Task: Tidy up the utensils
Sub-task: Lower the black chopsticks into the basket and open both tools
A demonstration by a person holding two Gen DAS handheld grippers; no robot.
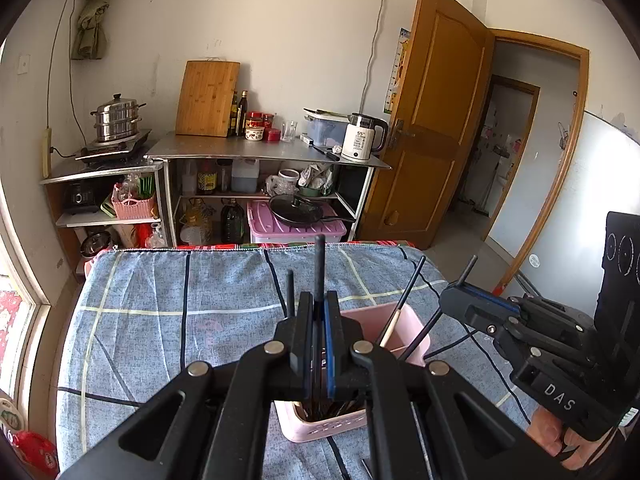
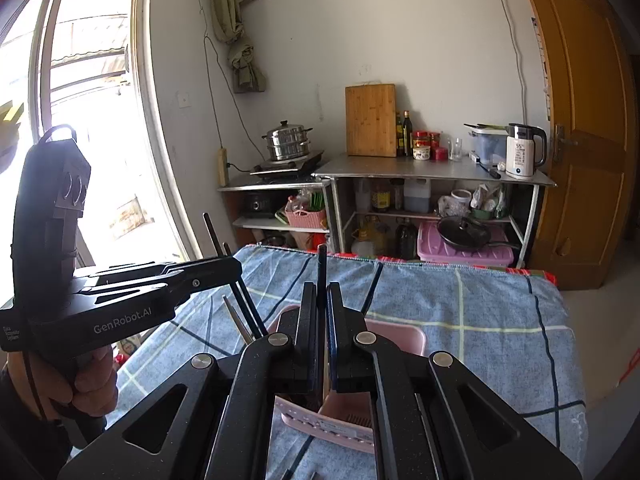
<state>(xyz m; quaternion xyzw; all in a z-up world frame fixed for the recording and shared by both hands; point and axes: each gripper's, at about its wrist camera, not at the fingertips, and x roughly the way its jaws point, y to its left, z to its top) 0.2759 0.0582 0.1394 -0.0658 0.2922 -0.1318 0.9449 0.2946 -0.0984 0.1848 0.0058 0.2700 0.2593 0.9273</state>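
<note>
**Two chopsticks on their way into the pink holder**

Each claw is clamped on one dark chopstick, held upright over the pink holder point(image 1: 400, 332) that stands on the bench point(image 1: 160, 320), which is draped in a blue checked cloth.

The left claw point(image 1: 320, 304) has its jaws nearly together, and its chopstick point(image 1: 319, 268) pokes up between them. Its lower end seems to run down toward the holder's near compartment, though the claw body hides the tip.

The right claw point(image 2: 321, 300) is pinched just as narrowly on its own chopstick point(image 2: 321, 272), directly above the holder point(image 2: 400, 336). Whether that tip is already inside the rim cannot be told.

Part of the job looks done: several utensils already stand in the holder. These include a dark chopstick point(image 1: 412, 284) leaning out to the right and a pale-handled piece point(image 1: 390, 328) beside it, and more dark handles point(image 1: 340, 408) show in the near compartment.

What is left, by this reading, is to lower and let go of the two held chopsticks. At the bottom edge of the left view a small dark item point(image 1: 366, 468) lies on the cloth, possibly another utensil to collect; it is too cut off to be sure.
</note>
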